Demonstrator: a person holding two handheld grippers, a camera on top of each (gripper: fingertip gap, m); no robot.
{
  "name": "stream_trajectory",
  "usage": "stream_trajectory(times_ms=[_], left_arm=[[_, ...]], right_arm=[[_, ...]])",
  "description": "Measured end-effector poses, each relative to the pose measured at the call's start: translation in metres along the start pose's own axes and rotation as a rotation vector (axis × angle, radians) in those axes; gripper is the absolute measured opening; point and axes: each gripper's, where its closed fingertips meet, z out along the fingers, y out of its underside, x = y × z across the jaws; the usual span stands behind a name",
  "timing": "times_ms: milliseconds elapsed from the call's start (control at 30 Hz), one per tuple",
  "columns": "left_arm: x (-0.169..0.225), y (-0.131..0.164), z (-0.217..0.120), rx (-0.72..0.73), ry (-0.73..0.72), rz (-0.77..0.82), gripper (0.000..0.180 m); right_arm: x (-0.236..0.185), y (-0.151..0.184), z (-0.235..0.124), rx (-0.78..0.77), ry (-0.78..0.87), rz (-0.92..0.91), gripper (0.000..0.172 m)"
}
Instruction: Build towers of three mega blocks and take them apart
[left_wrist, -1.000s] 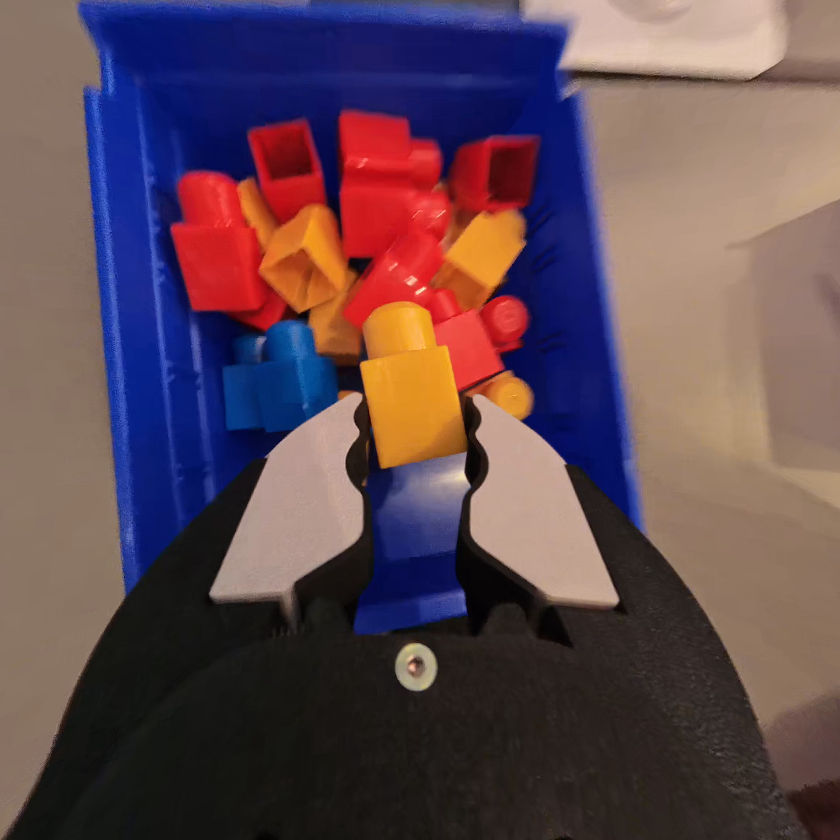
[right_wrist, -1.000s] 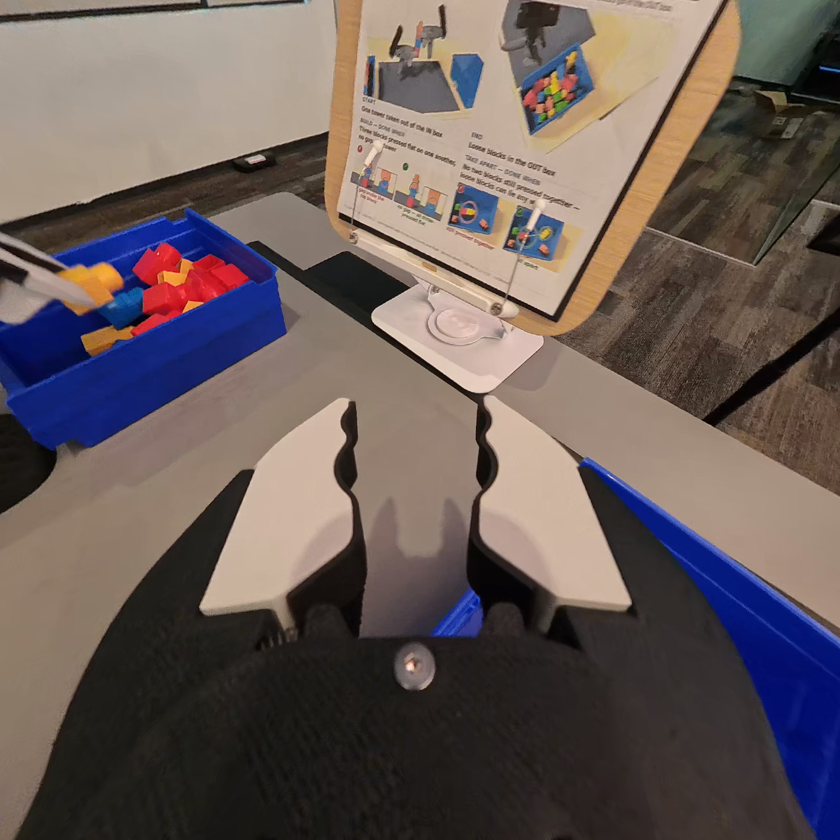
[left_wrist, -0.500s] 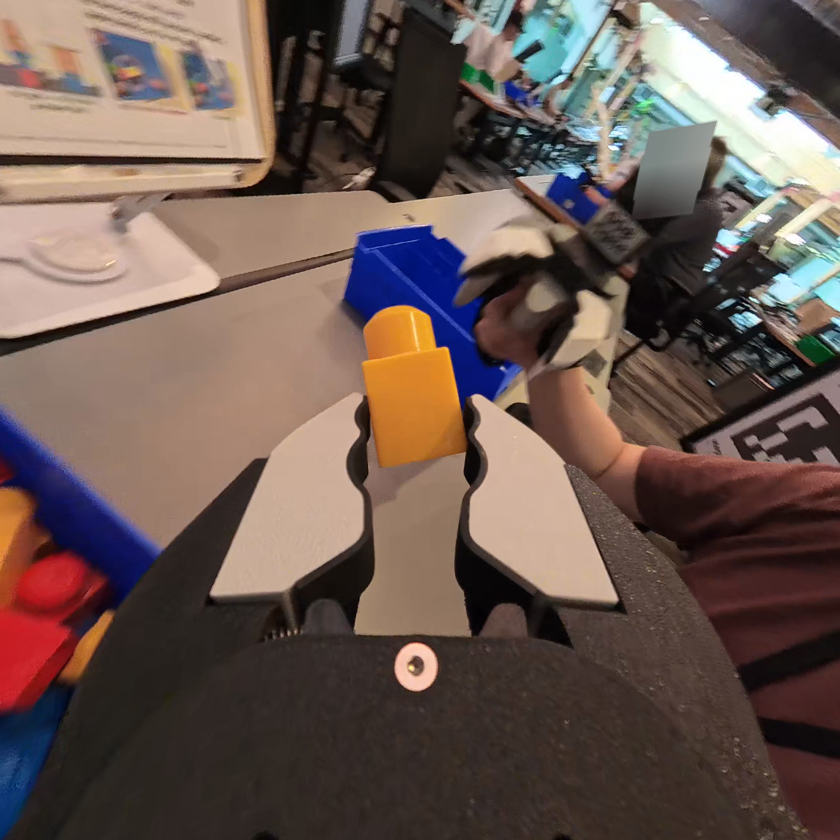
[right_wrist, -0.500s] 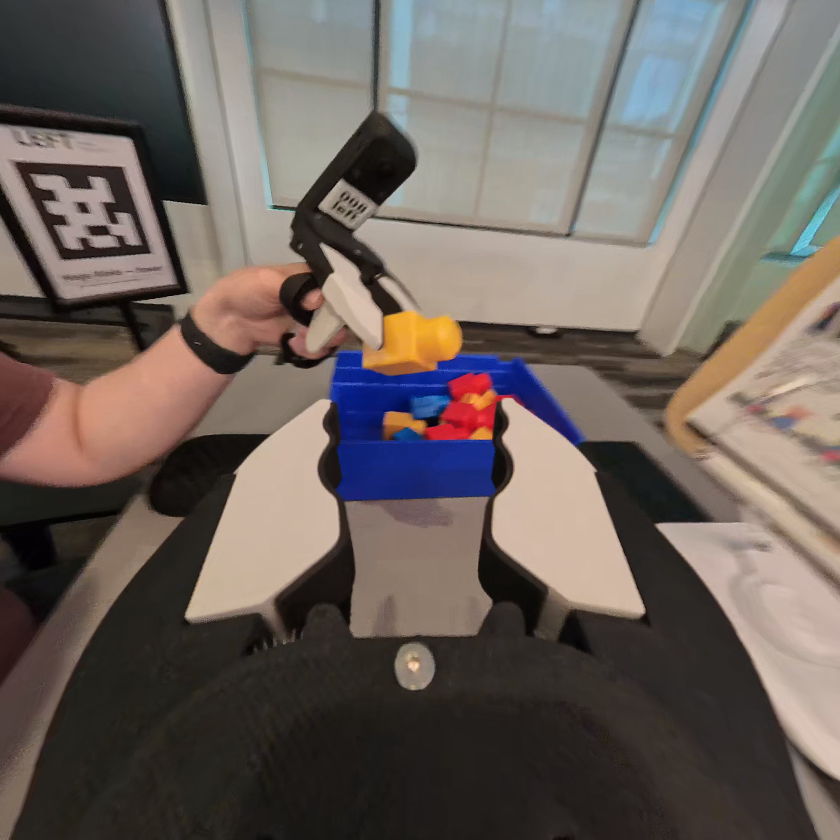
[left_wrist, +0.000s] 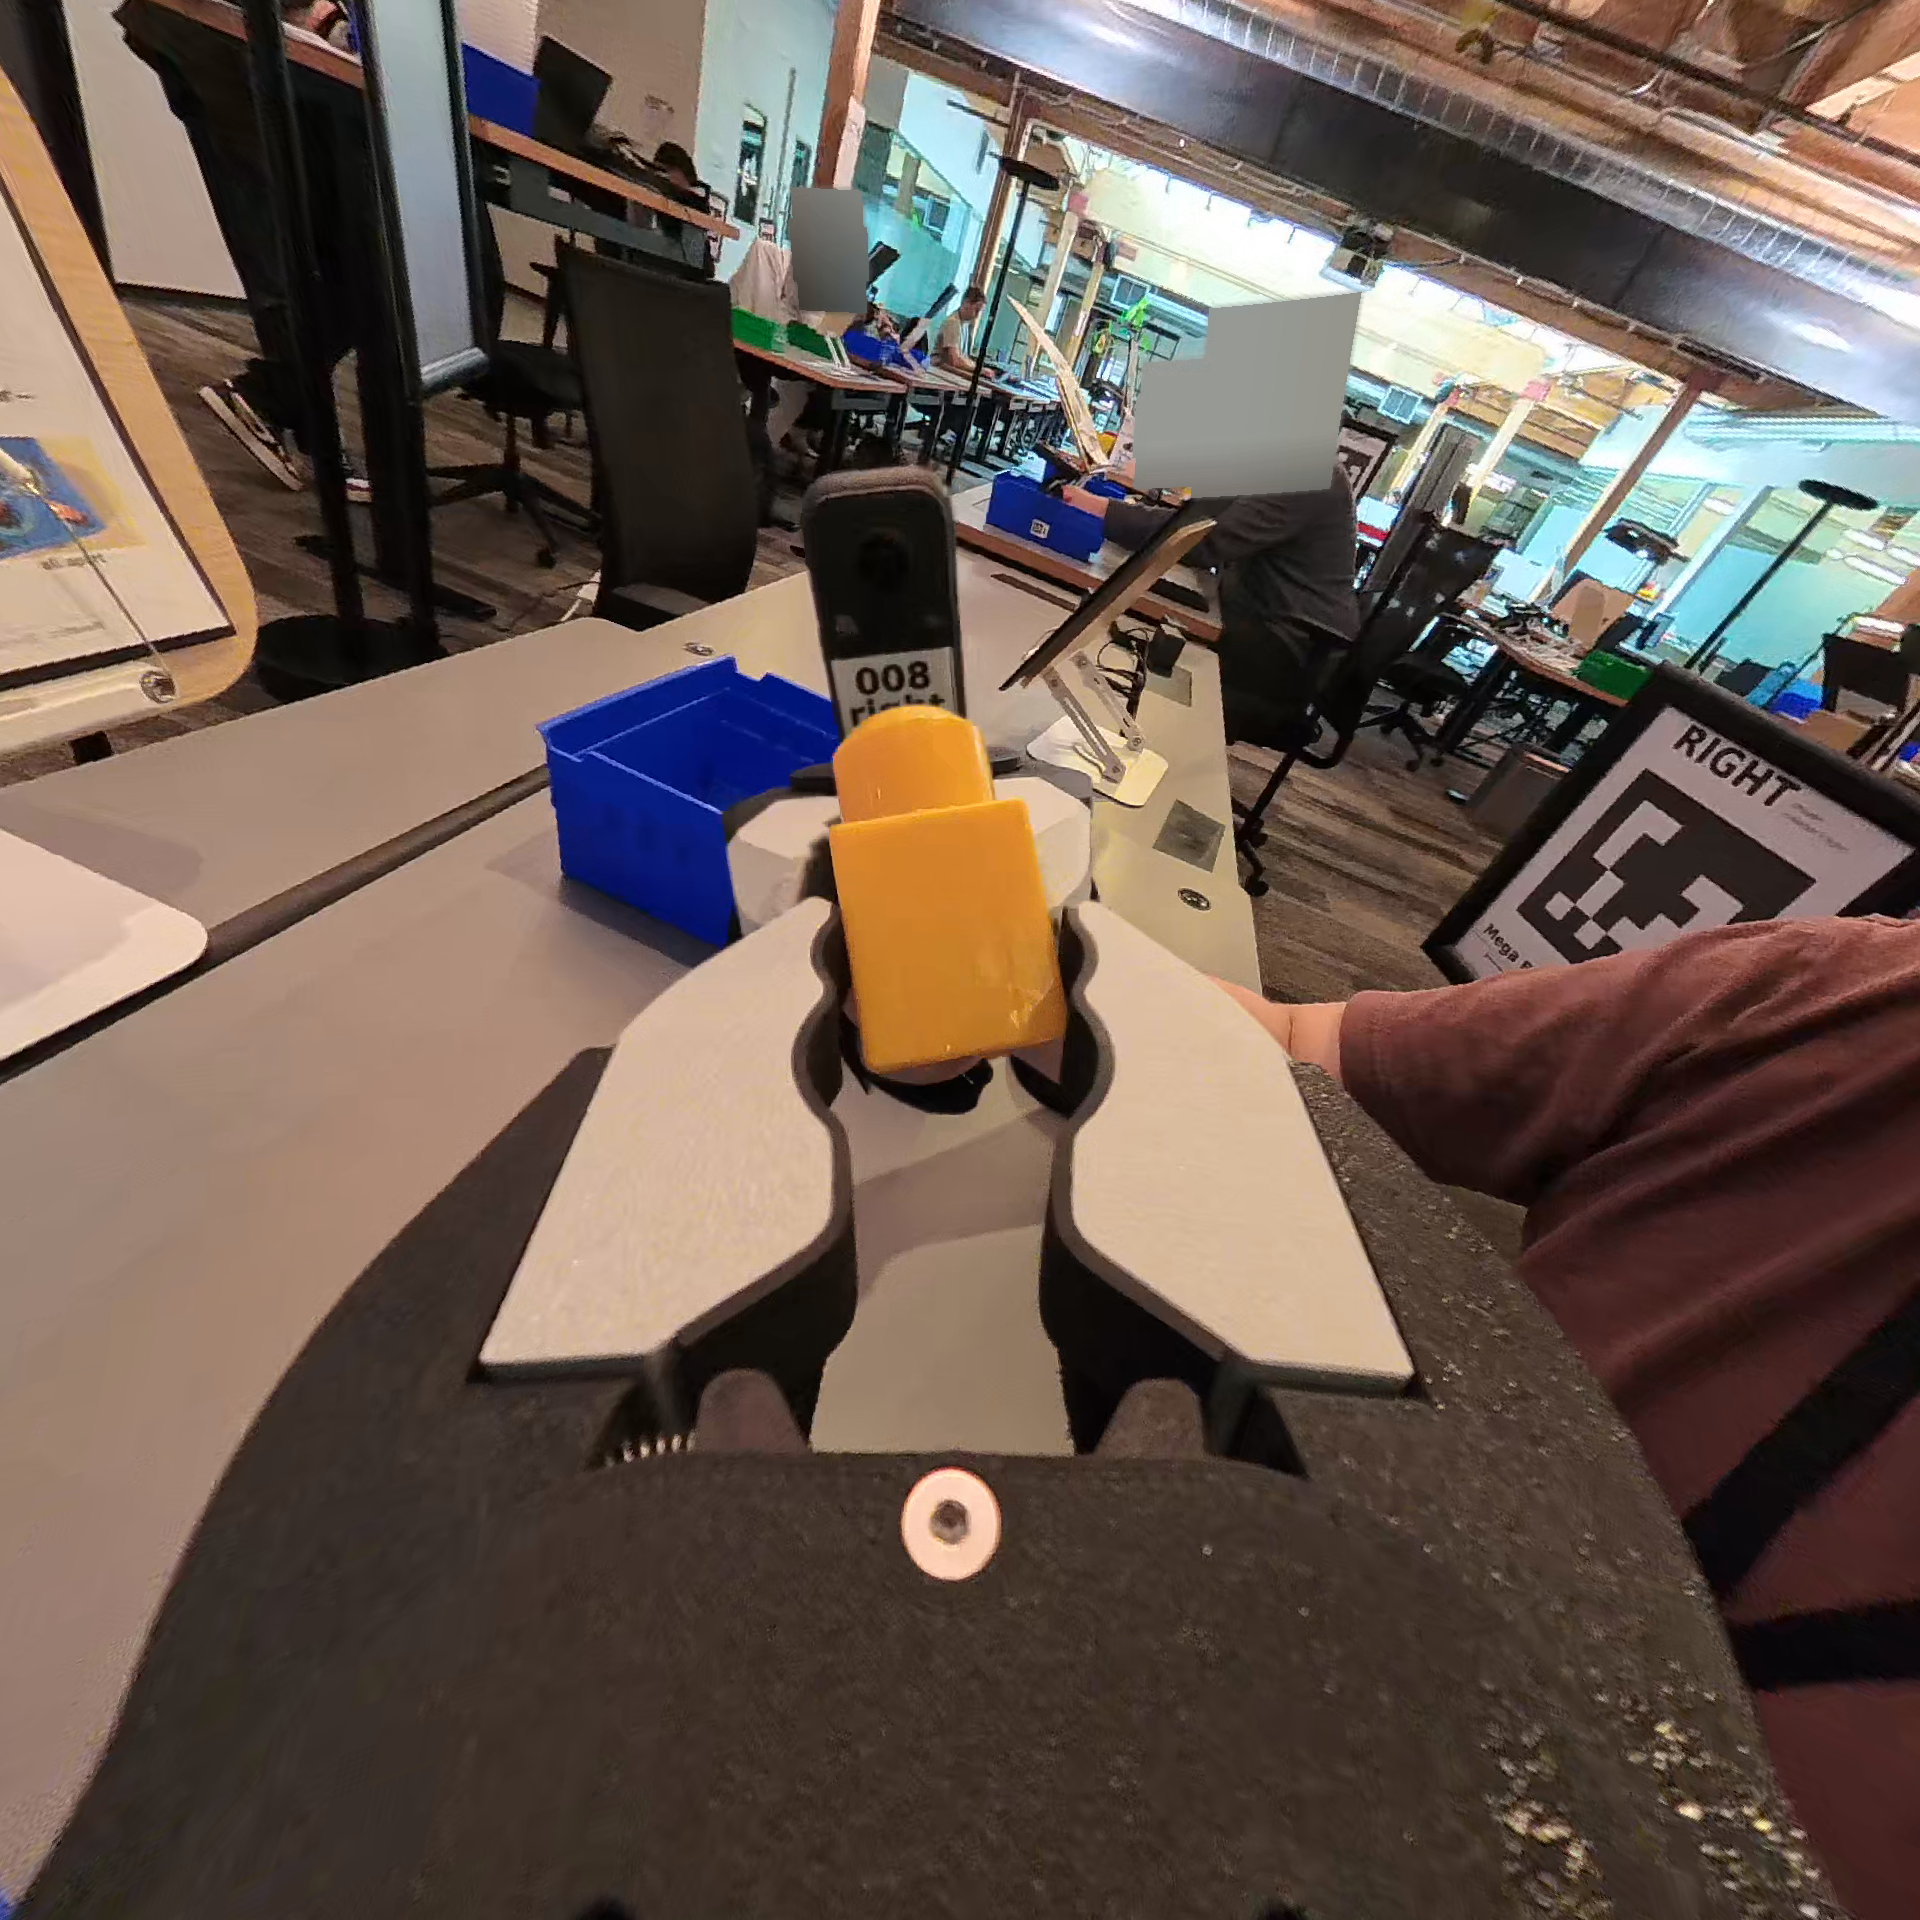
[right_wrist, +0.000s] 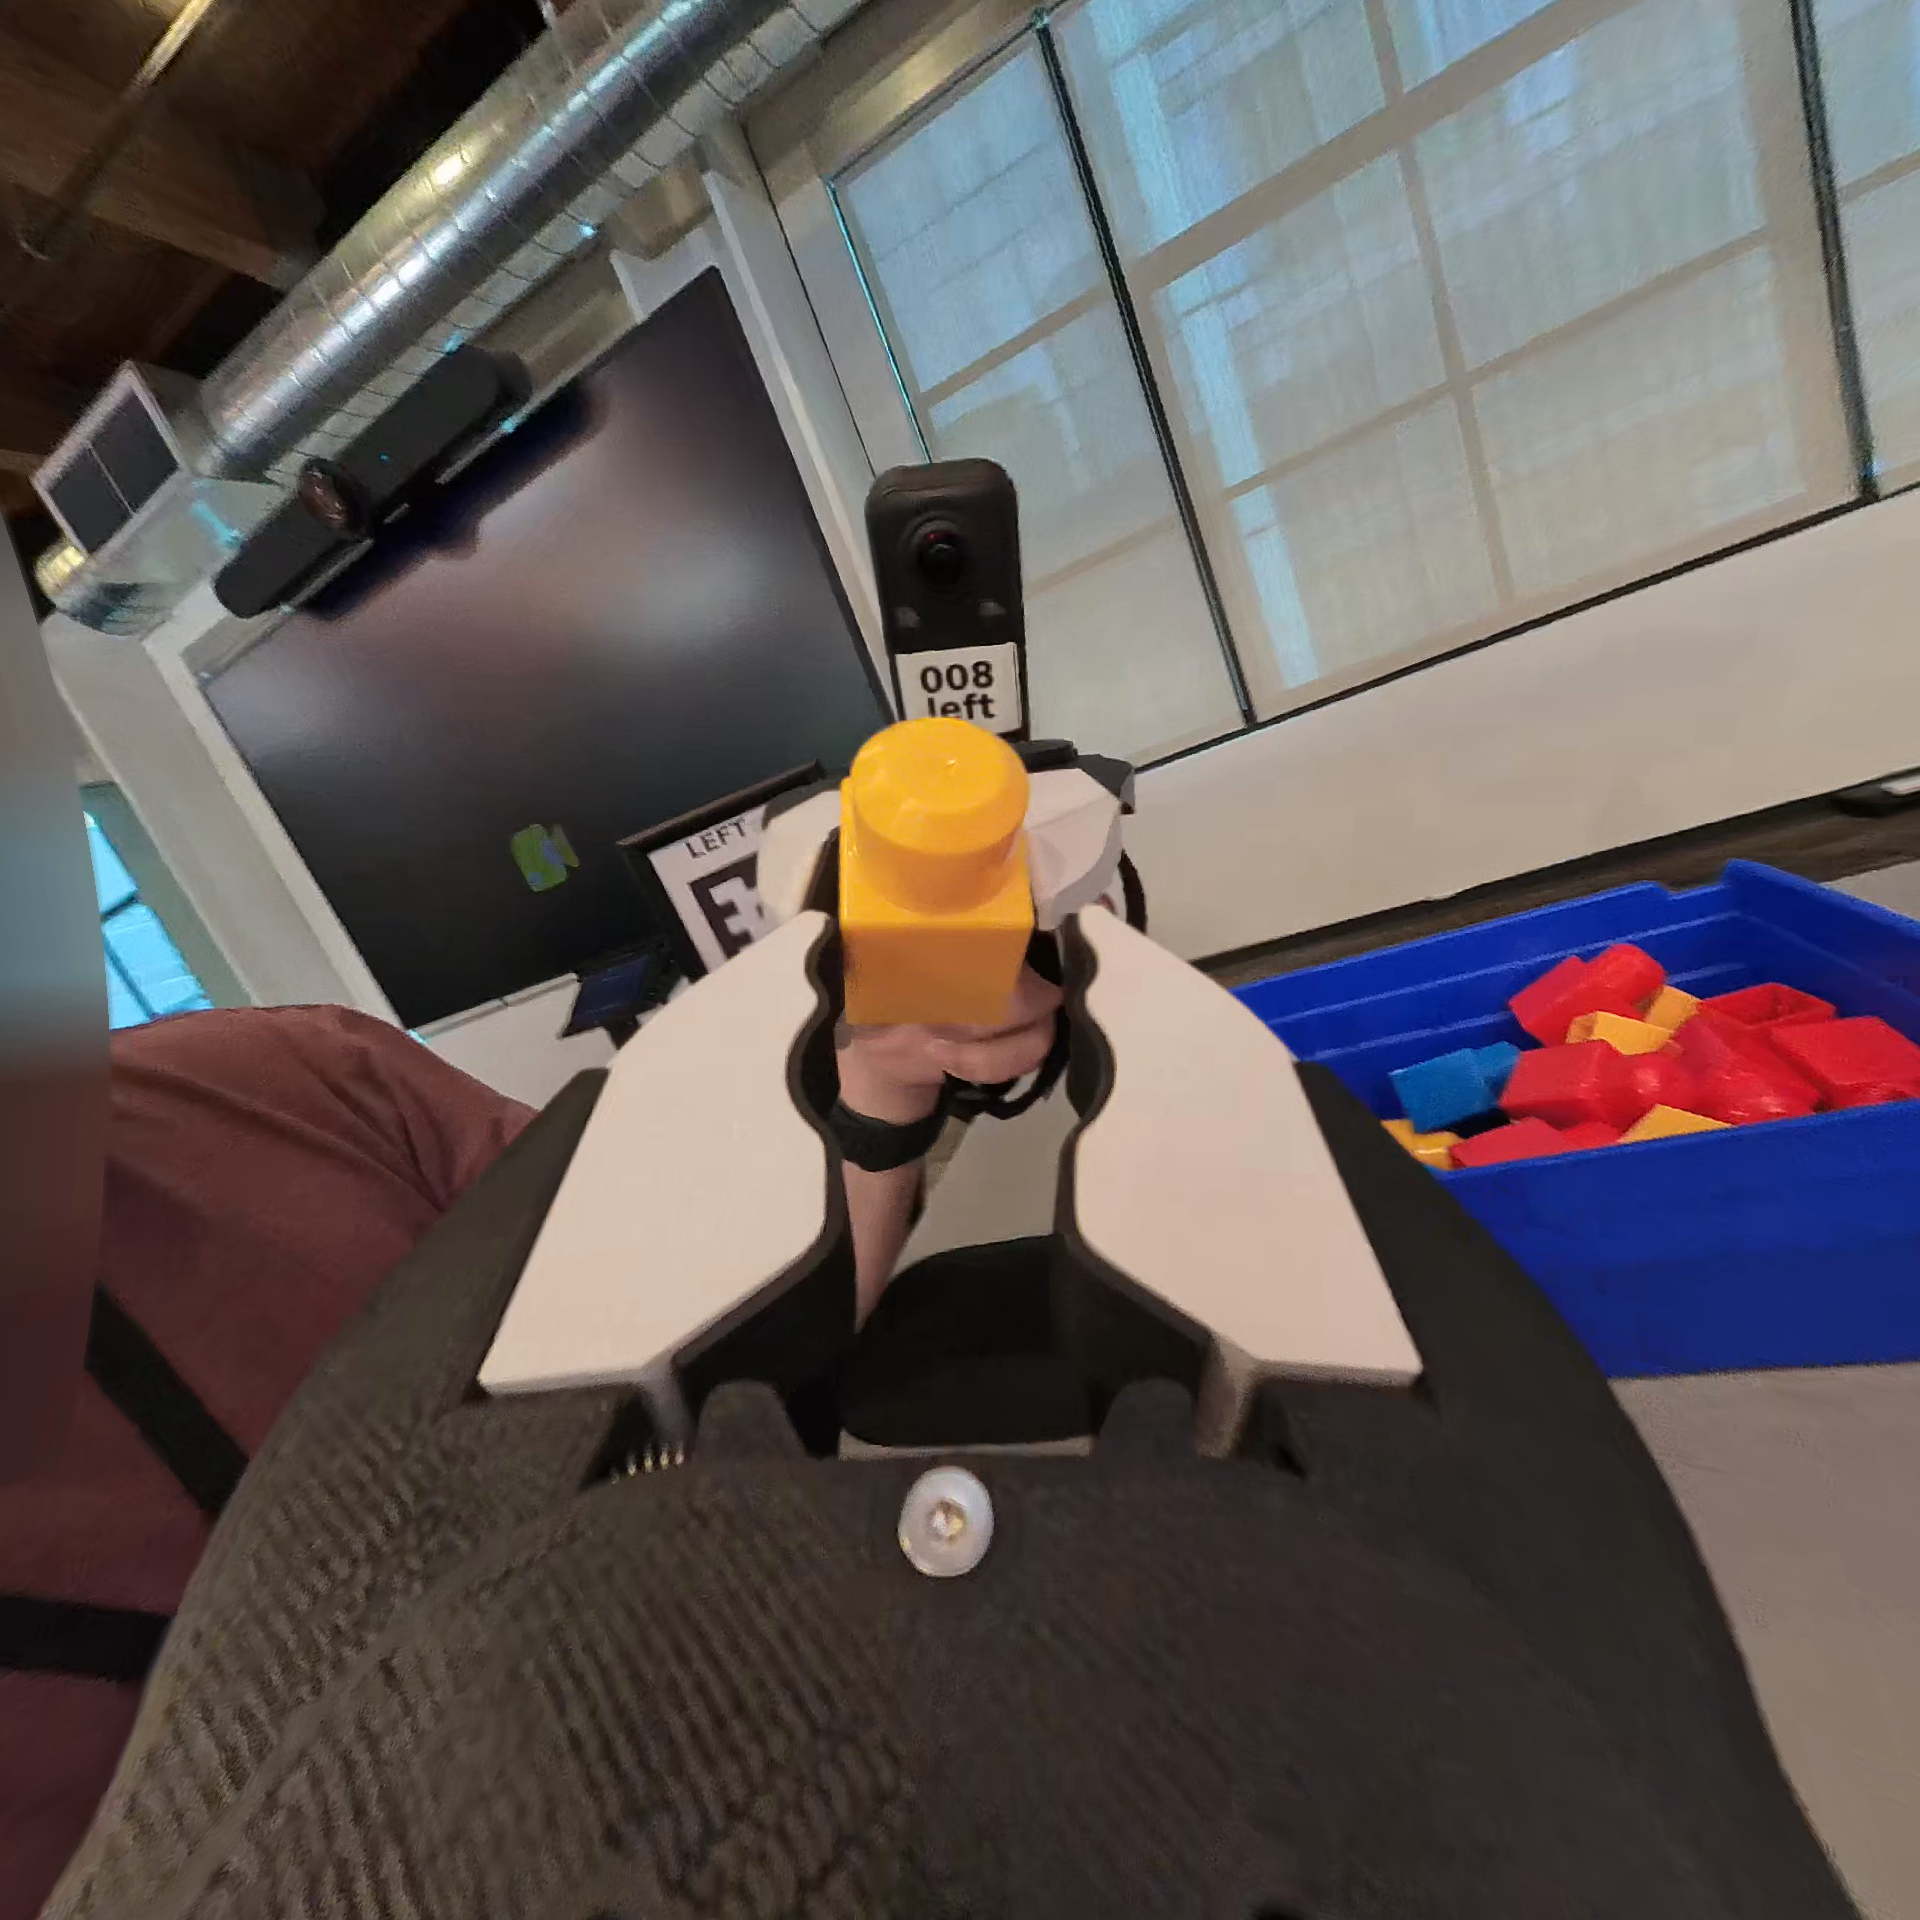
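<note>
left tongs (left_wrist: 948, 971) are clamped on a yellow block (left_wrist: 940, 935), both pads pressed on its square body, stud pointing away from the wrist. that leaves the stud end free, my guess so the other side can take it or mate something to it.

right tongs (right_wrist: 948, 971) sit nose to nose with the left tongs, the same yellow block (right_wrist: 935, 914) between their tips. left pad looks touching the block's side; at the right pad i can't tell contact from a thin gap. so whether the right tongs have closed on it or only bracket it: can't tell. reads like a handover or regrip in mid-air, above the grey surface (left_wrist: 312, 1039).

relative to the yellow block:
- full blue bin (right_wrist: 1662, 1226) lies beside and below it in the right wrist view, loaded with loose red, yellow and blue blocks (right_wrist: 1621, 1070). supply side.
- second blue bin (left_wrist: 665, 790) is behind and beside it in the left wrist view, looks empty. likely where finished work goes.
- instruction board (left_wrist: 94, 499) stands off to the far side of the surface.

no tower in sight, block is single, so judged early in a build cycle. risk: if the left tongs let go before the right ones bite, it drops.
</note>
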Motion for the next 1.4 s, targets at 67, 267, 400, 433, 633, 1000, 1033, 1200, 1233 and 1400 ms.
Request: stream_trajectory(times_ms=[67, 267, 400, 433, 633, 1000, 1033, 1200, 1233, 1400], left_arm=[[0.001, 0.000, 0.000, -0.004, -0.002, 0.011, 0.039], [-0.012, 0.003, -0.004, -0.048, -0.150, 0.086, 0.042], [-0.013, 0.008, -0.007, -0.080, -0.183, 0.080, 0.042], [-0.013, 0.009, -0.009, -0.083, -0.192, 0.080, 0.043], [-0.006, 0.012, -0.013, -0.098, -0.188, 0.124, 0.036], [0.022, -0.001, -0.008, 0.030, -0.018, 0.115, 0.036], [0.021, -0.002, -0.007, 0.037, -0.024, 0.112, 0.036], [0.019, 0.002, -0.002, 0.021, -0.037, 0.092, 0.035], [0.019, 0.004, -0.002, 0.011, -0.040, 0.084, 0.035], [0.003, 0.004, -0.033, -0.023, -0.195, 0.088, 0.051]], right_arm=[[0.000, 0.000, -0.001, 0.010, -0.023, 0.021, 0.040], [0.005, 0.001, -0.003, 0.023, 0.010, -0.004, 0.033], [0.004, 0.001, -0.002, 0.007, 0.039, -0.084, 0.033], [0.003, 0.001, -0.003, -0.001, 0.052, -0.111, 0.033], [-0.003, 0.002, -0.001, -0.086, 0.117, -0.291, 0.033], [-0.033, -0.006, 0.009, 0.004, 0.003, -0.248, 0.048], [-0.035, -0.006, 0.010, 0.012, -0.007, -0.236, 0.045], [-0.031, -0.011, 0.009, 0.072, 0.000, -0.158, 0.037], [-0.030, -0.011, 0.008, 0.068, 0.001, -0.145, 0.036], [-0.026, -0.030, -0.008, 0.101, 0.040, -0.132, 0.036]])
